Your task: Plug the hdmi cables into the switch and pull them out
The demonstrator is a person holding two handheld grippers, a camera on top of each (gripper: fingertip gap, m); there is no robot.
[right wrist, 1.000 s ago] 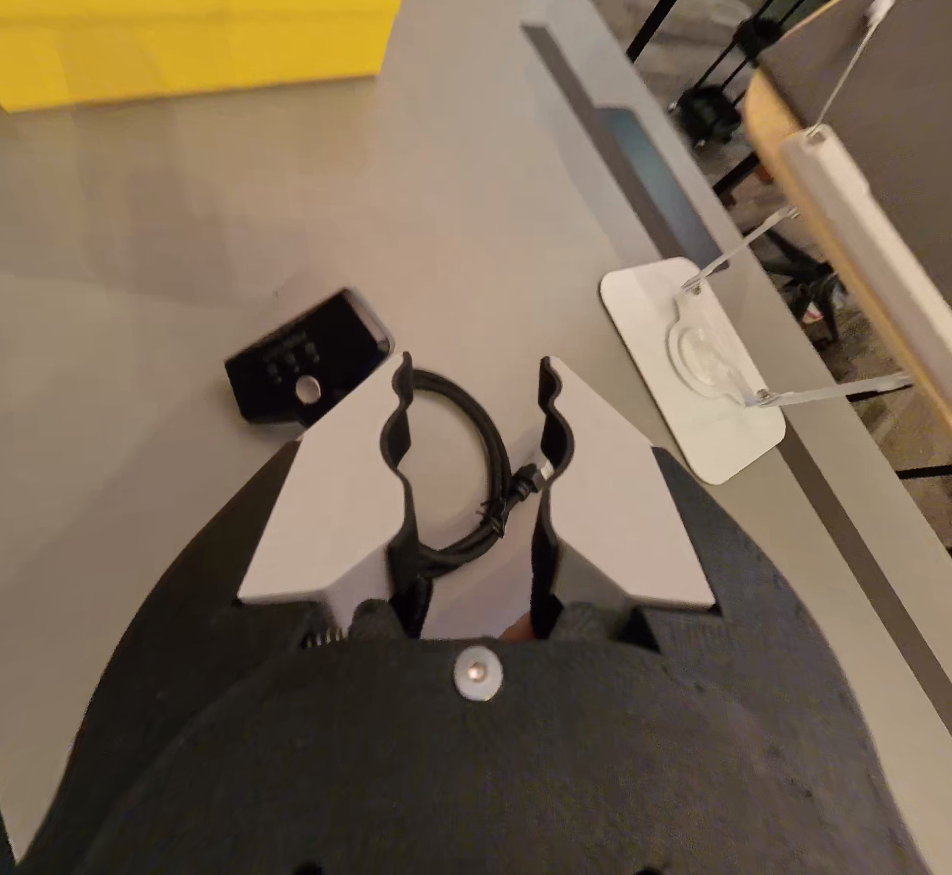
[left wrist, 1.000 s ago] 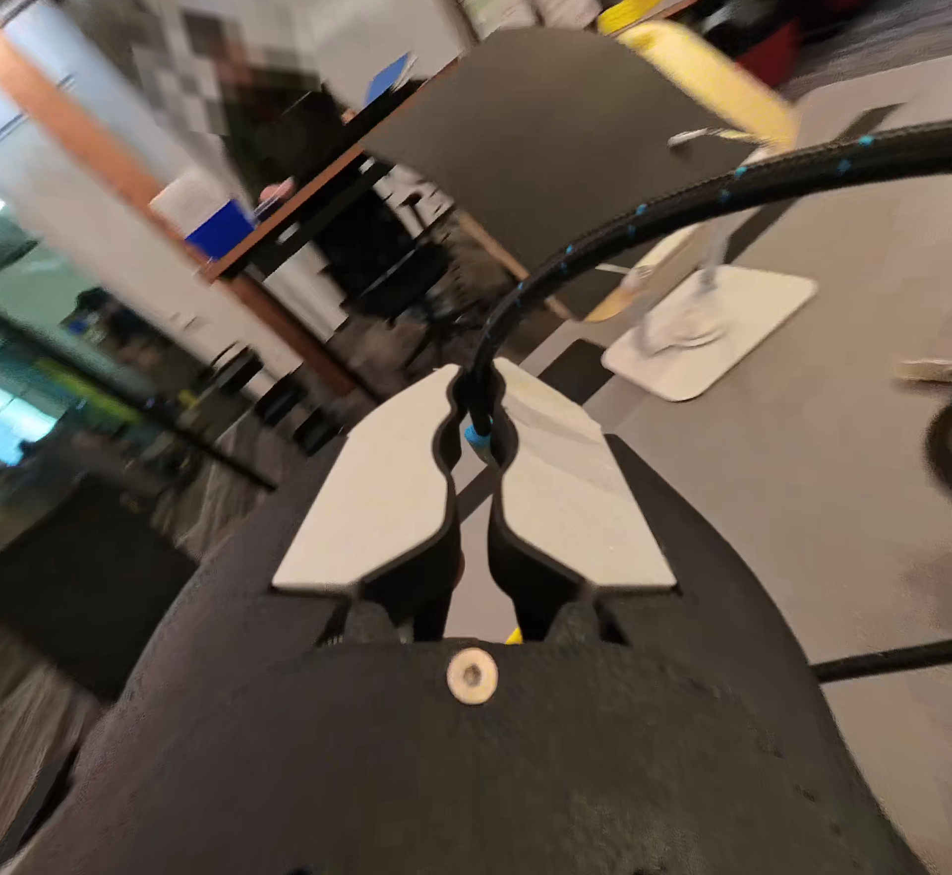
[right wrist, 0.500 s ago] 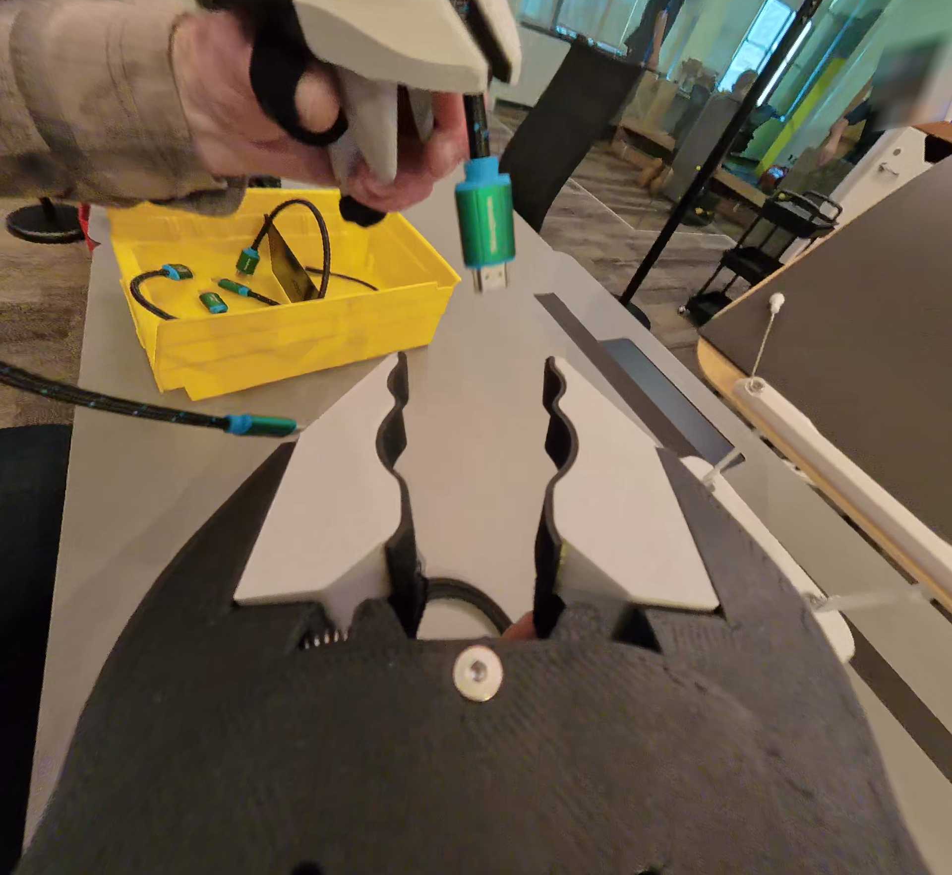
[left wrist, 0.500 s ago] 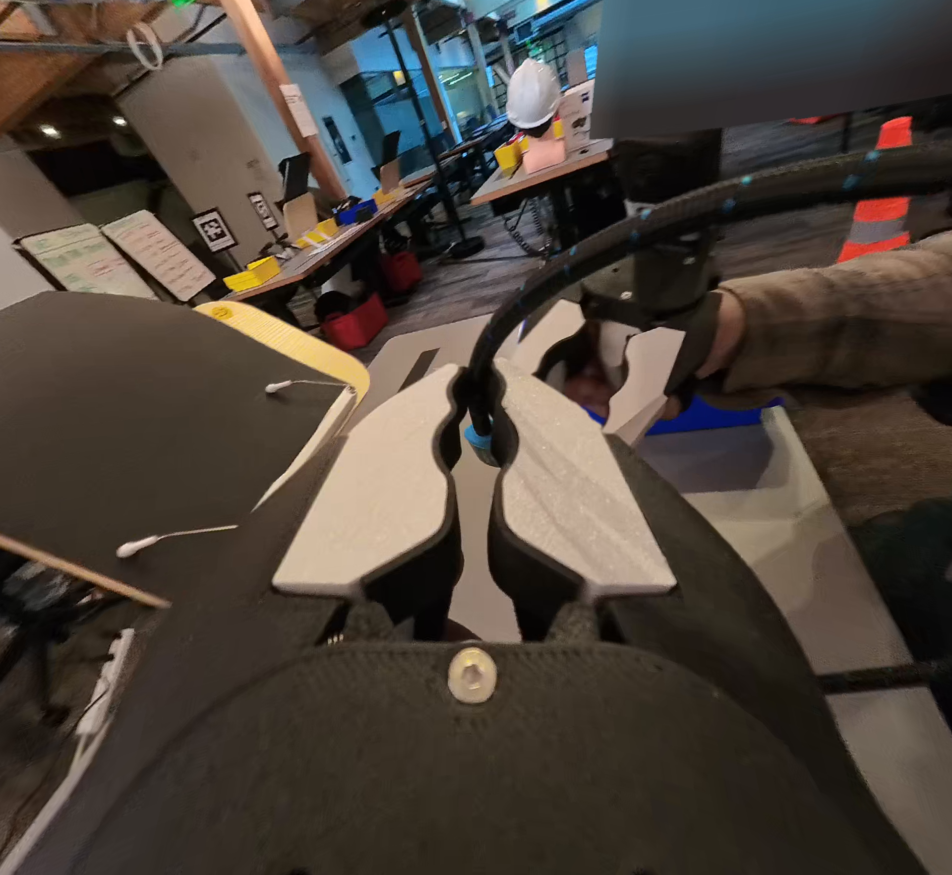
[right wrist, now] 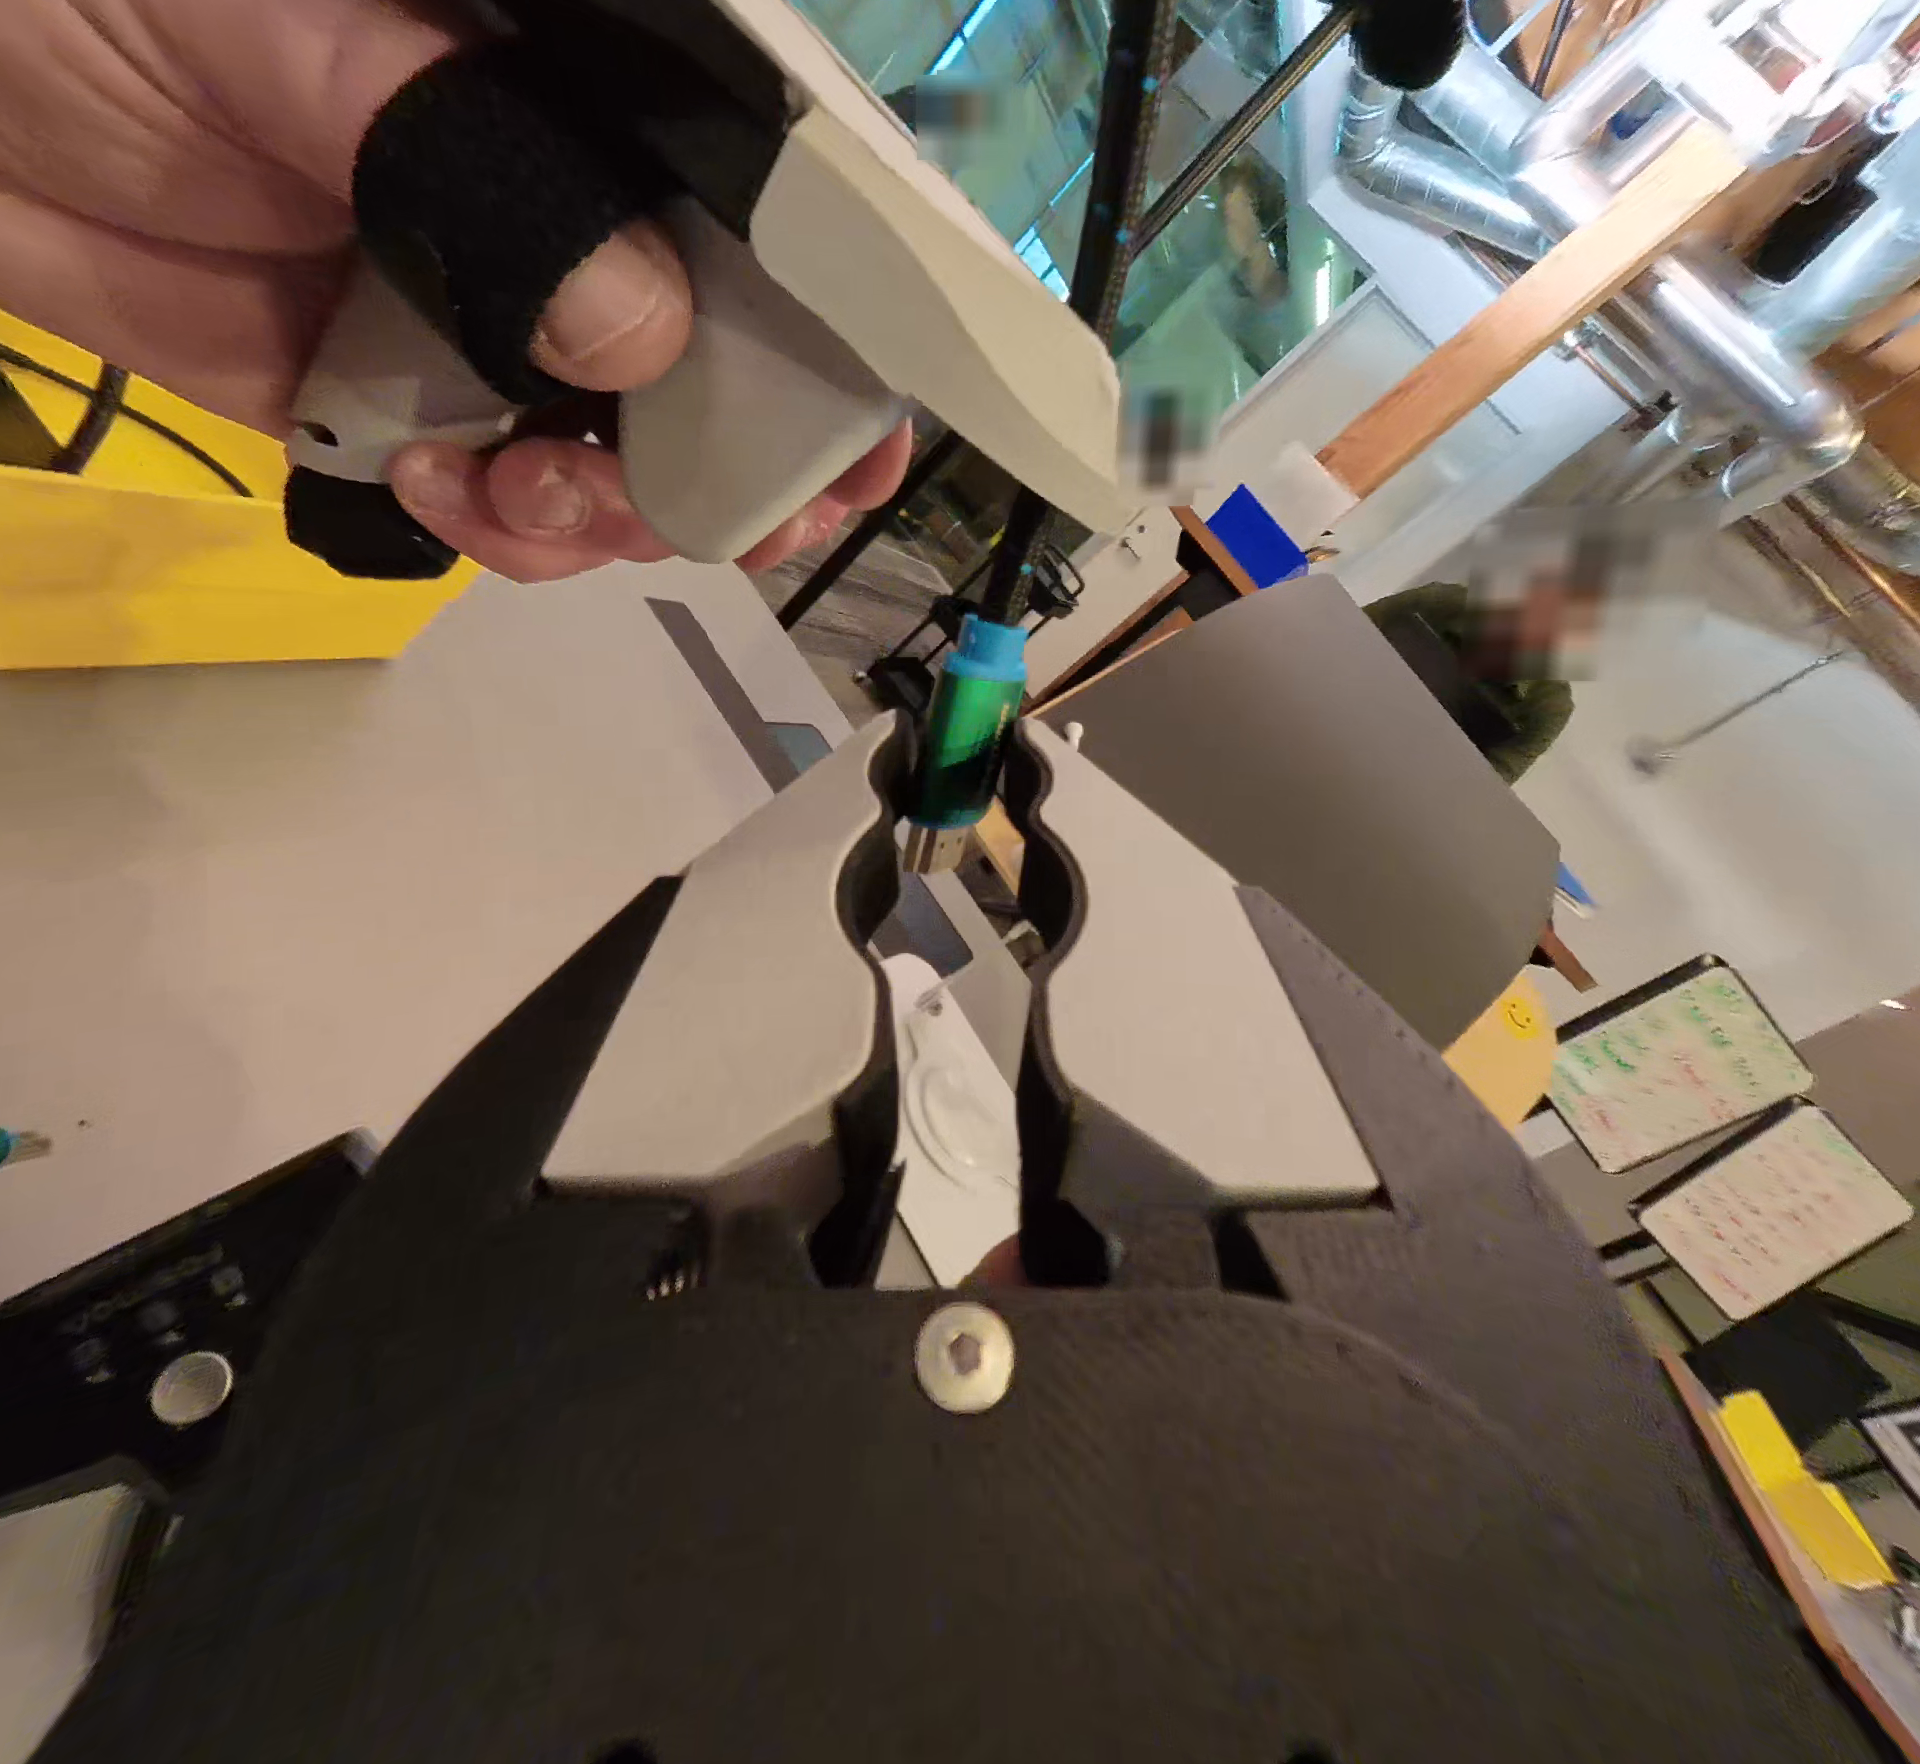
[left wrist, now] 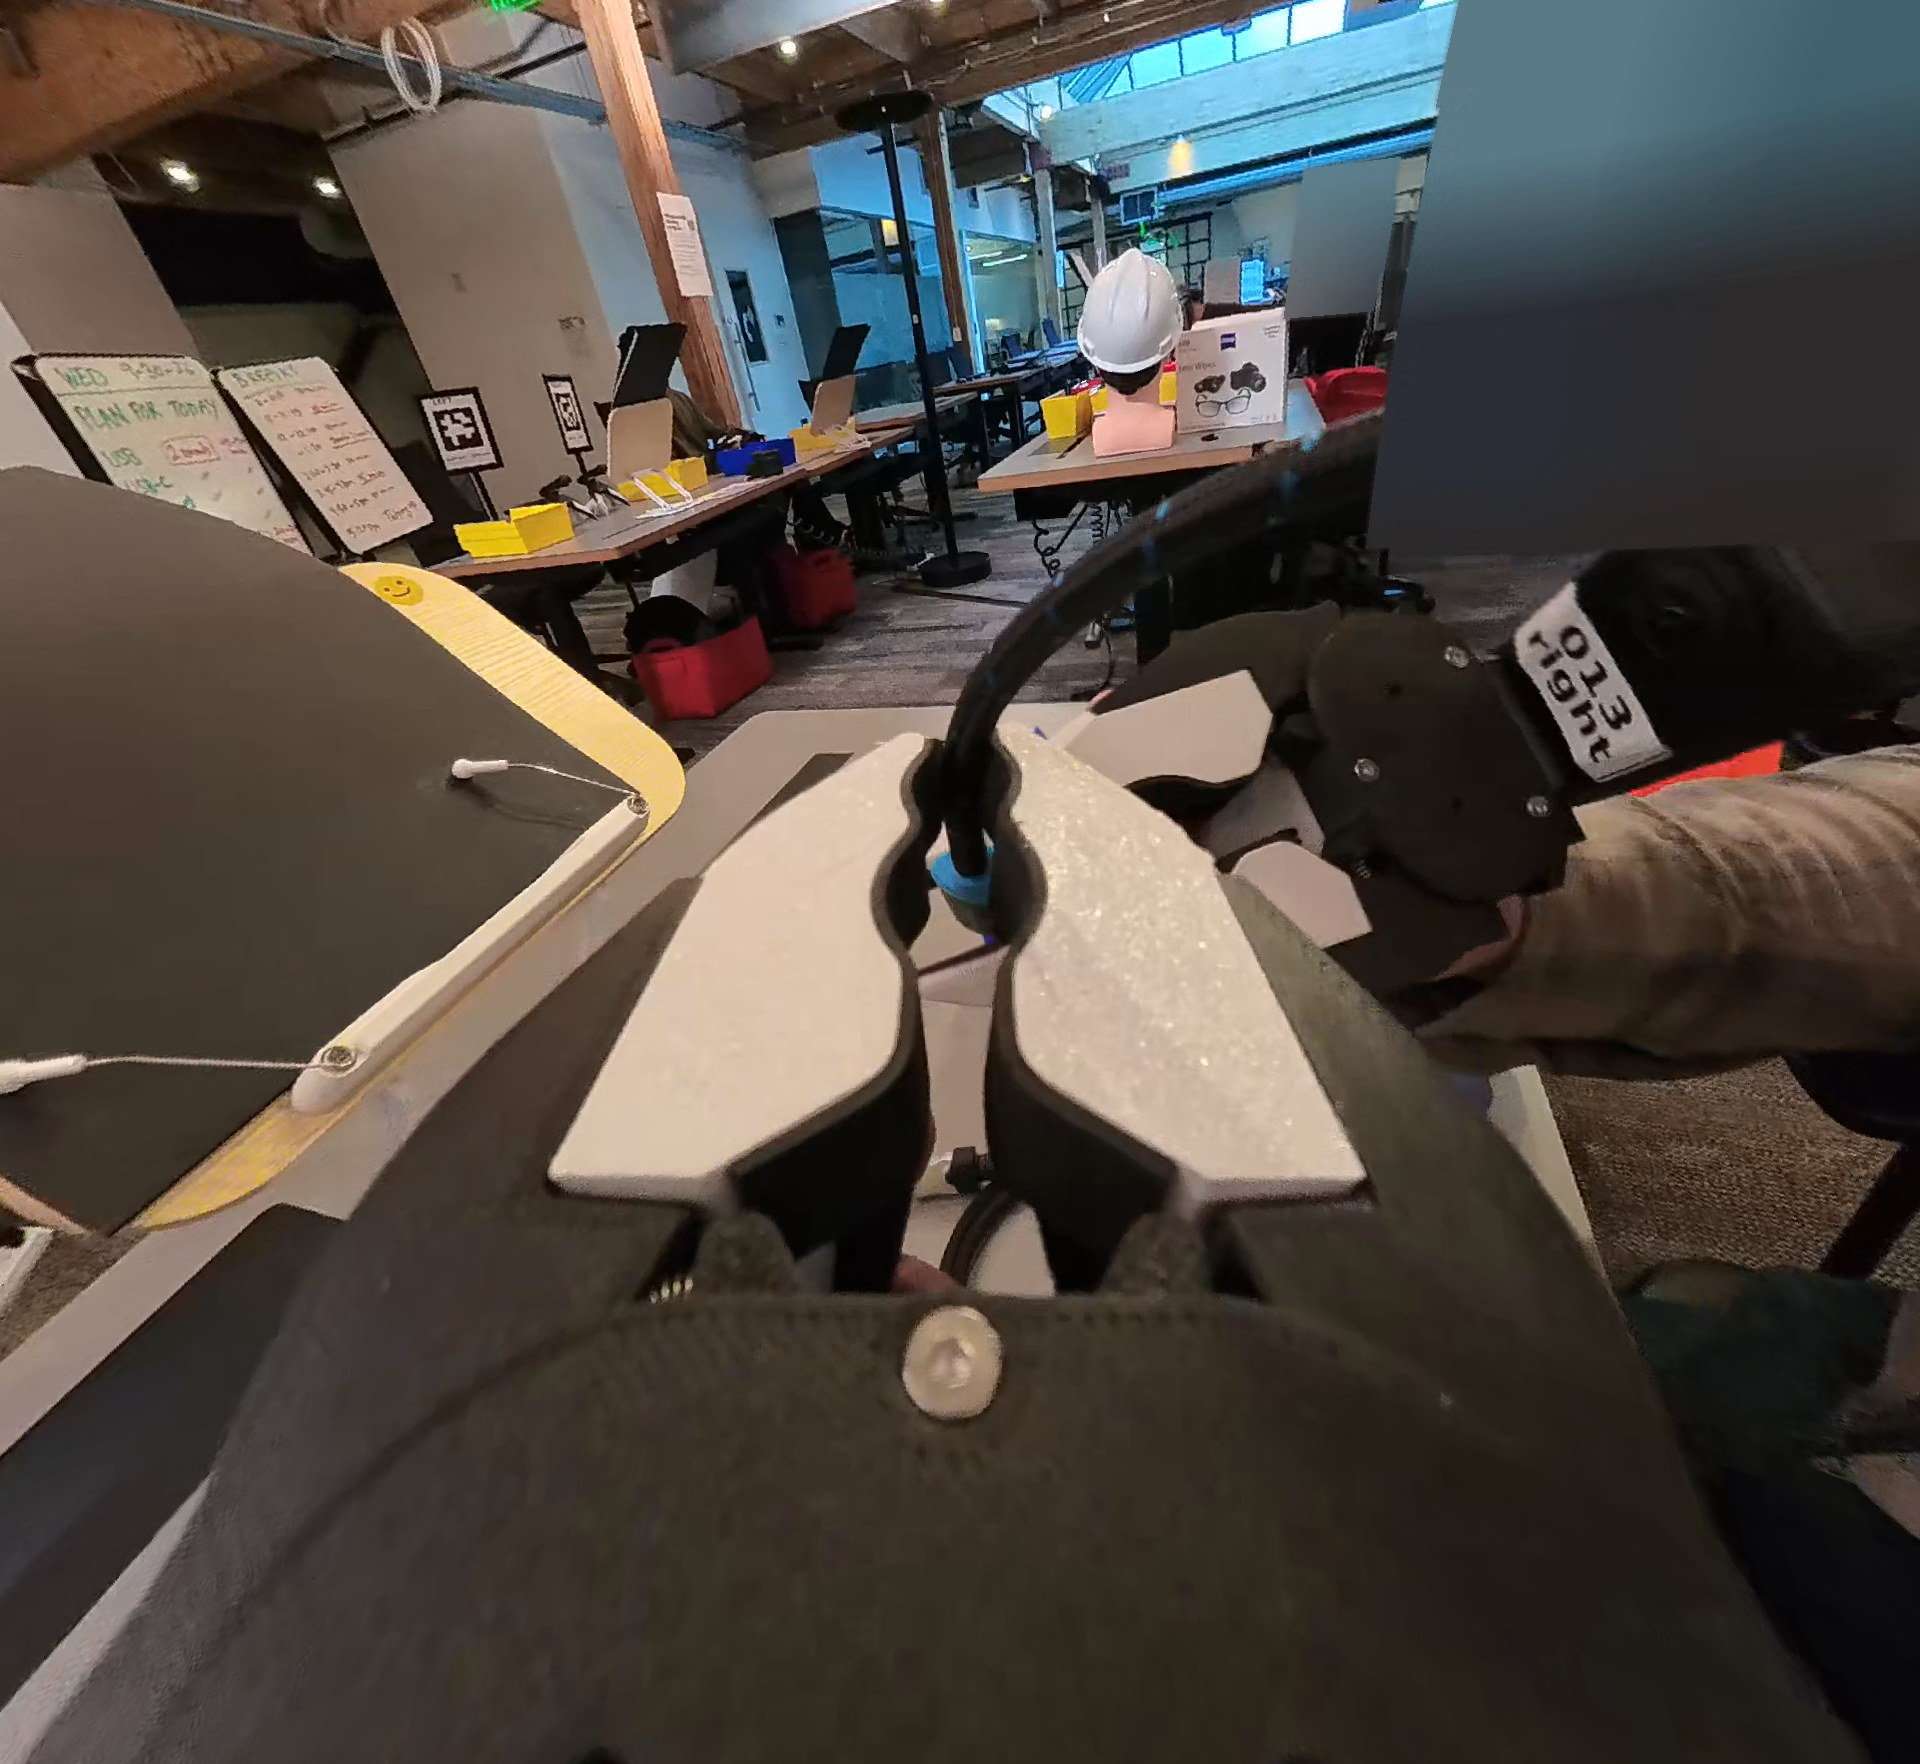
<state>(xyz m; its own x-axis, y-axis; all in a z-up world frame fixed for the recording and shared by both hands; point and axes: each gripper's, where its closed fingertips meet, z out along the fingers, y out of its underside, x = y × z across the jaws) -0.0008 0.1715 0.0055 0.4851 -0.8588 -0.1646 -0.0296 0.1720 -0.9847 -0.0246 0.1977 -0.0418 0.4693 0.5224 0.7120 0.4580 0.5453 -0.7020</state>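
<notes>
Left wrist view, going L to R: a dark panel point(left wrist: 208, 779) with a yellow edge sits off to the left, then the left gripper point(left wrist: 961, 815) with its jaws closed on the black braided cable point(left wrist: 1049, 613) just above its blue collar, so the plug hangs free below the grip & can be presented to the other tool. To the right of that, the right gripper point(left wrist: 1195, 758) comes in close, held by a hand point(left wrist: 1475, 956) in a brown sleeve; prob. a handover, since a grip on the cord alone gives poor control for pushing a plug into a port. Right wrist view, L to R: the switch point(right wrist: 135, 1319), a small black box w/ a round button, lies on the grey tabletop point(right wrist: 312, 831) at lower left, nothing plugged into the side that shows; a yellow bin point(right wrist: 156, 561) sits behind it. The green plug point(right wrist: 961, 738) hangs tip-down between the right jaws, which are nearly closed around its body, though I can't tell if they're actually pinching it yet. A white base plate point(right wrist: 945, 1091) lies on the tabletop below the jaws.
</notes>
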